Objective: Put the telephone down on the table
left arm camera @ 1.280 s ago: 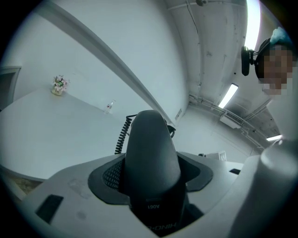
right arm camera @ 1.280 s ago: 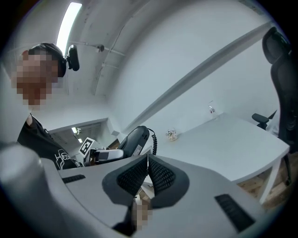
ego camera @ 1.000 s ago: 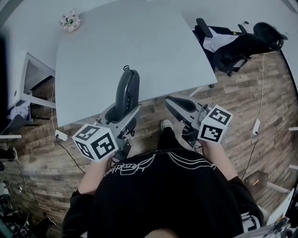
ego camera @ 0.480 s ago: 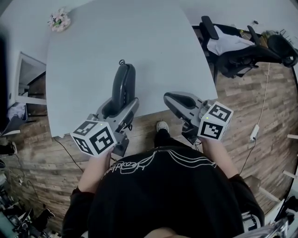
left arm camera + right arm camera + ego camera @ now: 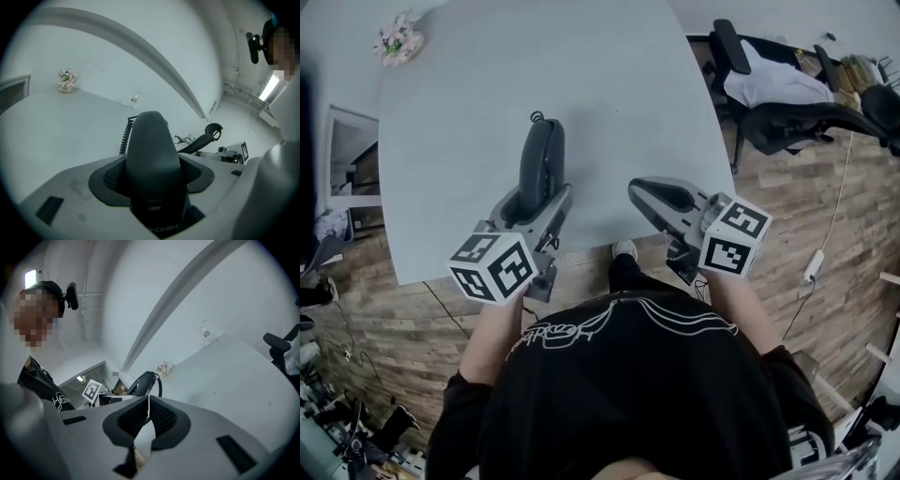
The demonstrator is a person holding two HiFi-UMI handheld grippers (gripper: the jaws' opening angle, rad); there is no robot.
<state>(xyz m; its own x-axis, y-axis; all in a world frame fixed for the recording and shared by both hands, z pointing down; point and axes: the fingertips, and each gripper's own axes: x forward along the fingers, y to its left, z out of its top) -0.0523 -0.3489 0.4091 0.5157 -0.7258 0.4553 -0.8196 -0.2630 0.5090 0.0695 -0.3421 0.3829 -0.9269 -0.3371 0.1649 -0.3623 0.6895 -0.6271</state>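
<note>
The dark grey telephone handset [image 5: 541,159] points away from me over the white table [image 5: 619,84], and my left gripper [image 5: 534,201] is shut on its near end. In the left gripper view the handset [image 5: 152,159] fills the space between the jaws, and its coiled cord [image 5: 125,136] hangs from the far end. Whether it touches the tabletop I cannot tell. My right gripper [image 5: 643,193] is shut with nothing in it, its tip over the table's near edge. From the right gripper view [image 5: 148,409] the handset [image 5: 142,382] shows to the left.
A small pot of flowers [image 5: 397,39] stands at the table's far left corner. A black office chair [image 5: 787,98] with a white cloth on it is at the right of the table. Wooden floor [image 5: 825,216] lies around, with cables on it.
Both grippers have moved forward. The handset, earlier at the table's near edge, is now well over the tabletop. The left grip on it has not changed.
</note>
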